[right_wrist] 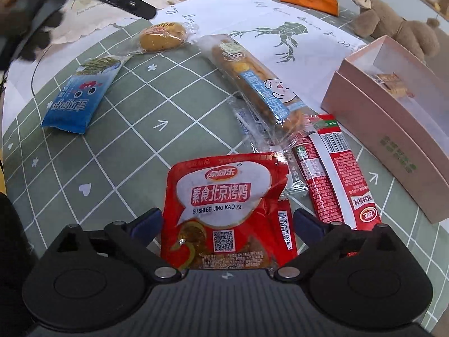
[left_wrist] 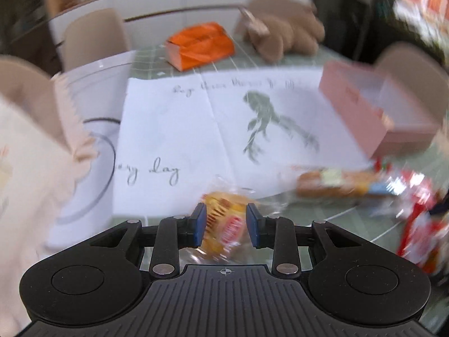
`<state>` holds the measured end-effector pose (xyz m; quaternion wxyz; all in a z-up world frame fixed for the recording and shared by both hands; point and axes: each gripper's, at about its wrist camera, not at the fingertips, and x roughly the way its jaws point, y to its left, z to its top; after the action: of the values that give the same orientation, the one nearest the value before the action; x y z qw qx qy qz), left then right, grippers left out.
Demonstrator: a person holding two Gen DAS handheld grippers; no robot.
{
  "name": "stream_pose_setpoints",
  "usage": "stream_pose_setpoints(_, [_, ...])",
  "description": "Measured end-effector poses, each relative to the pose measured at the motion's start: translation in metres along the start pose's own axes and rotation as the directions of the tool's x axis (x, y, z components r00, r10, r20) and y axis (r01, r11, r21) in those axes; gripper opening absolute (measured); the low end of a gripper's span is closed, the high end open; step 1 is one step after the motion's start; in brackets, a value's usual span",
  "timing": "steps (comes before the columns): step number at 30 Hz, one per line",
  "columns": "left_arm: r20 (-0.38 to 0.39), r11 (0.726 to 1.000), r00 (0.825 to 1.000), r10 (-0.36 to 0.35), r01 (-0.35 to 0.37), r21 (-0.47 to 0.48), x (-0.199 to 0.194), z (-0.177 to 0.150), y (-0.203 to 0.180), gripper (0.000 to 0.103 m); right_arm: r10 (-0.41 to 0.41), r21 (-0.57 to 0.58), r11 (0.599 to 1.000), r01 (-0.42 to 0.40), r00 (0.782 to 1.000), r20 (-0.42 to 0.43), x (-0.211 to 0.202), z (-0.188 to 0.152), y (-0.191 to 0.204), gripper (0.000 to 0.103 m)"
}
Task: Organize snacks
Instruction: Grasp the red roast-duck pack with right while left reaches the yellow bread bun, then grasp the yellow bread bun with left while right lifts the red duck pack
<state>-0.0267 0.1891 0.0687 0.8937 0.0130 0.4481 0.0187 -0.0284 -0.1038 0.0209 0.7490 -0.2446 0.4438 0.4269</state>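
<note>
Around the pink box point(right_wrist: 393, 129) lie snacks; left gripper point(left_wrist: 226, 224) straddles a cake point(left_wrist: 224, 224), right gripper point(right_wrist: 227, 221) gapes.

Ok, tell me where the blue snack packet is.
In the right wrist view, the flat blue plastic snack packet lies far left on the green grid mat, just below-left of the round yellow wrapped cake.

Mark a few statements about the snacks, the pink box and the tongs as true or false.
1. The left tongs straddle a small yellow cake in clear wrap. True.
2. The pink box is closed with a lid. False: it is open, with one small wrapped snack inside.
3. The red pouch lies between the open right tongs. True.
4. The blue packet lies inside the box. False: it is on the green grid mat.
</note>
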Motion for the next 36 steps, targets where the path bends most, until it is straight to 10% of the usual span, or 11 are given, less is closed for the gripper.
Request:
stream_pose_setpoints(4, [-0.098,0.993,0.995,-0.026,0.036,0.108,0.027,0.013,-0.001,0.05,-0.009,0.019,1.0,0.009,1.0,0.019,0.002,-0.002,0.002,0.103])
stream_pose_setpoints(12, [-0.269,0.985,0.951,-0.151,0.167,0.038,0.057,0.02,0.016,0.074,-0.103,0.153,0.985,0.082,0.986,0.132,0.002,-0.012,0.007,0.103])
stream_pose_setpoints(20, [-0.254,0.994,0.965,-0.063,0.083,0.067,0.049,0.005,-0.03,0.062,-0.075,0.206,0.978,0.044,0.987,0.144,-0.02,-0.009,-0.017,0.094])
stream_pose_setpoints(26, [-0.148,0.986,0.976,-0.163,0.157,-0.05,0.026,-0.026,-0.085,0.061,-0.359,0.165,0.932,0.323,0.887,0.292,-0.085,-0.033,-0.044,0.094])
stream_pose_setpoints(31, [-0.132,0.991,0.986,-0.103,0.09,-0.102,0.008,-0.052,-0.129,0.061,-0.287,0.199,0.946,0.256,0.948,0.142,-0.083,-0.045,-0.05,0.094])
stream_pose_setpoints(36, [-0.148,0.976,0.978,-0.15,0.123,-0.177,-0.006,-0.067,-0.138,0.061,-0.222,0.248,0.952,0.181,0.964,0.149,-0.062,-0.043,-0.006,0.094])
